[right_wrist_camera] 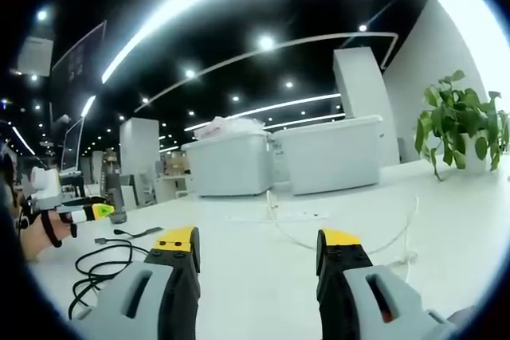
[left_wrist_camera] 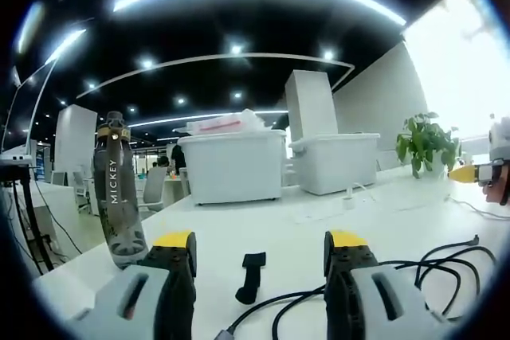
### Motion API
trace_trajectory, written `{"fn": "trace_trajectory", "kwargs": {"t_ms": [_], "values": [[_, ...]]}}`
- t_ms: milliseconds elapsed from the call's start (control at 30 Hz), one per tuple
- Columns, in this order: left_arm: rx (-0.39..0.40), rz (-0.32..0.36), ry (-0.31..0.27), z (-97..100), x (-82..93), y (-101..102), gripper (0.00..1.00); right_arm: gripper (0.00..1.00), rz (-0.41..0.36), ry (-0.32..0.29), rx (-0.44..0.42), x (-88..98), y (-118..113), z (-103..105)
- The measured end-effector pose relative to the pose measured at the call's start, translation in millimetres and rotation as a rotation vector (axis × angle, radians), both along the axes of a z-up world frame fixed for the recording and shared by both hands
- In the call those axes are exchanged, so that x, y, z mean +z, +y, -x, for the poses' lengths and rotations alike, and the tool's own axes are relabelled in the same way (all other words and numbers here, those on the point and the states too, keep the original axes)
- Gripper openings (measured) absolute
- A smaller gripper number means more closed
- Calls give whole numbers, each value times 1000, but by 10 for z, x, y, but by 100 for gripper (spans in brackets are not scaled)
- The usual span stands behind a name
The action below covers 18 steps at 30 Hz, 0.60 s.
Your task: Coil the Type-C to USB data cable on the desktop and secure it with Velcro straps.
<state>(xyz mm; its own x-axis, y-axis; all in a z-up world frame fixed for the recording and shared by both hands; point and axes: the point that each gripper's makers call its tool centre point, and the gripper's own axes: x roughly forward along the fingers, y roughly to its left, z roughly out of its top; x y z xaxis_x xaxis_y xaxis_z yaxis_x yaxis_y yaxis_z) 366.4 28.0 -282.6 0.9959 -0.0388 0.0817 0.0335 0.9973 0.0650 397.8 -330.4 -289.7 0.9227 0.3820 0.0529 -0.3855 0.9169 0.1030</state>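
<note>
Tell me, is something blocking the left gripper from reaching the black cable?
Nothing visible does. The left gripper stands open, and the loose black cable lies on the white desktop right beside it, by the short black Velcro strap.

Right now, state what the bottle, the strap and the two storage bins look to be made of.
Bottle: likely clear tinted plastic; light passes through it, printed lettering.
Velcro strap: matte black fabric, seemingly; flat and limp, no shine.
Storage bins: translucent white plastic, judging by the moulded rims and lids.
</note>
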Motion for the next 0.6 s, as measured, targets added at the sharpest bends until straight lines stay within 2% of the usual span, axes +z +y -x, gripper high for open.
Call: {"fn": "trace_trajectory", "kwargs": {"t_ms": [600], "values": [[-3, -5, -11, 19, 42, -10, 65, 58, 13, 9, 10, -43, 38, -5]]}}
